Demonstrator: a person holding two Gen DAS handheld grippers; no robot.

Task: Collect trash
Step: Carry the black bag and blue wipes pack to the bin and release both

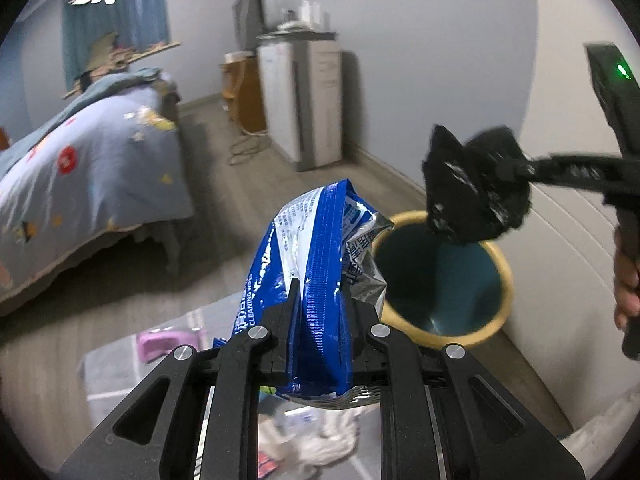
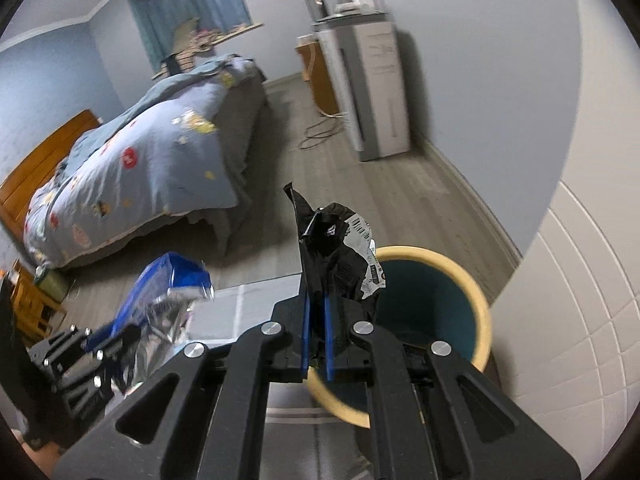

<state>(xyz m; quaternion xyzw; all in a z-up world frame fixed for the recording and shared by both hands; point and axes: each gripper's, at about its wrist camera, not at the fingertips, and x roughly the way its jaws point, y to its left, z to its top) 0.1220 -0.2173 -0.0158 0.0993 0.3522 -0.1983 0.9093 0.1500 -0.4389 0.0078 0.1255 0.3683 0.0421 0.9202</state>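
My left gripper [image 1: 320, 300] is shut on a blue and silver wipes packet [image 1: 316, 256], held upright just left of a round bin [image 1: 500, 280] with a yellow rim and teal inside. My right gripper [image 2: 316, 312] is shut on a crumpled black wrapper [image 2: 340, 260], held over the bin's [image 2: 480, 312] near rim. In the left wrist view the right gripper [image 1: 500, 168] holds the black wrapper [image 1: 472, 188] above the bin's far edge. In the right wrist view the left gripper [image 2: 120, 340] and blue packet [image 2: 160, 292] are at lower left.
The bin stands on grey wood floor against a white panelled wall [image 2: 580, 300]. A bed with a blue quilt [image 1: 80, 168] lies to the left. A white cabinet [image 1: 304, 96] stands at the far wall. A glass tabletop [image 1: 132, 364] with cloths [image 1: 320, 436] lies below.
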